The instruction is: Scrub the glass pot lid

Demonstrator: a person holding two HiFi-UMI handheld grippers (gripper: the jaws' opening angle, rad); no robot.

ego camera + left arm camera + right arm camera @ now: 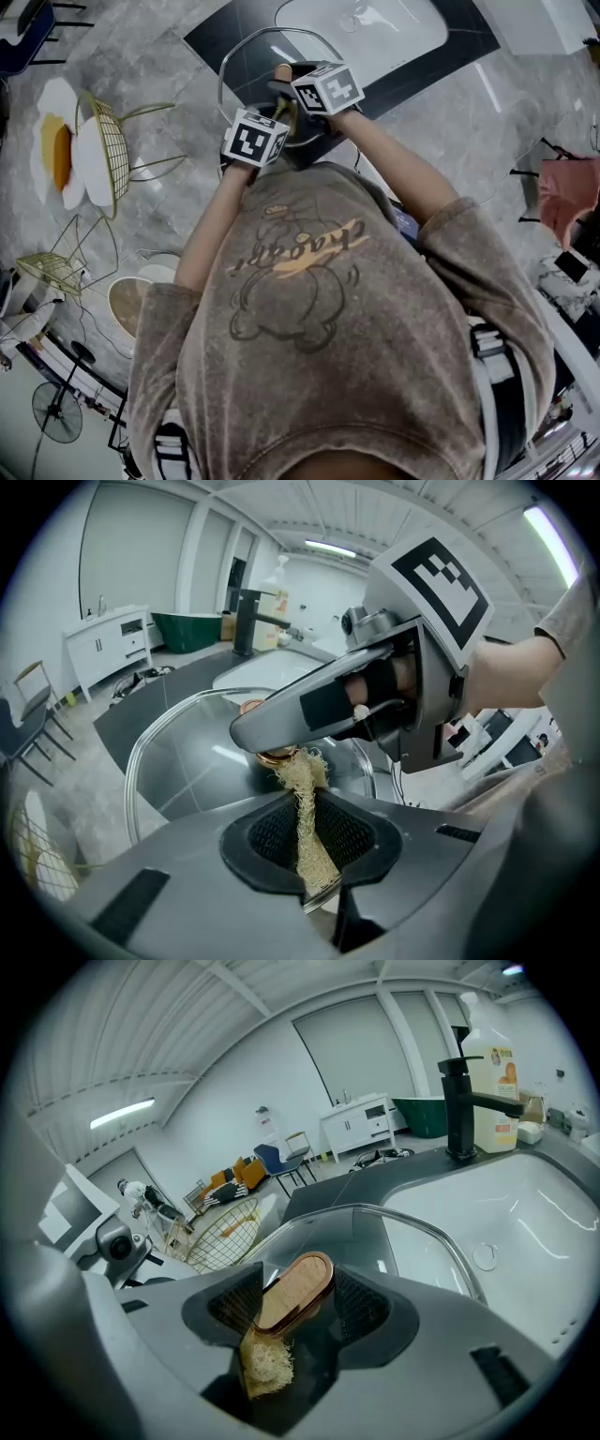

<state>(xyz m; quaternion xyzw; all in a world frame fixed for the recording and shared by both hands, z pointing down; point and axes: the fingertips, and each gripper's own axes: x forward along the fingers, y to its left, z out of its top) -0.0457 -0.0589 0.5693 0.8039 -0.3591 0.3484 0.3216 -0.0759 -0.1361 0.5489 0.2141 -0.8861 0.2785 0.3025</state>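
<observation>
Glass pot lid [375,1241] is held by its handle [298,1290], an oblong wood-look knob w/ a copper rim. The knob sits btwn the jaws of the right gripper [295,1309], which stand wide yet clamp it on both sides. The lid hangs over the dark desk [328,1194], just left of the white sink [525,1204]. Its metal rim is only partly seen: the near arc is cut off by the gripper bodies in every view. A pale fibrous scrubber [305,832] runs up to the copper base of the handle, pinched btwn the nearly closed jaws of the left gripper [309,860]. Can't tell if the fibres press on the glass itself, as the right gripper's jaw covers that spot. In the head view both sets of jaws are hidden under the marker cubes, and the person's shirt [319,309] blocks the near half of the scene. At the far side of the sink stand a black faucet [461,1101] and a white bottle [492,1077], label too small to read. Far left on the grey floor [159,66] is a gold wire chair [108,155].
</observation>
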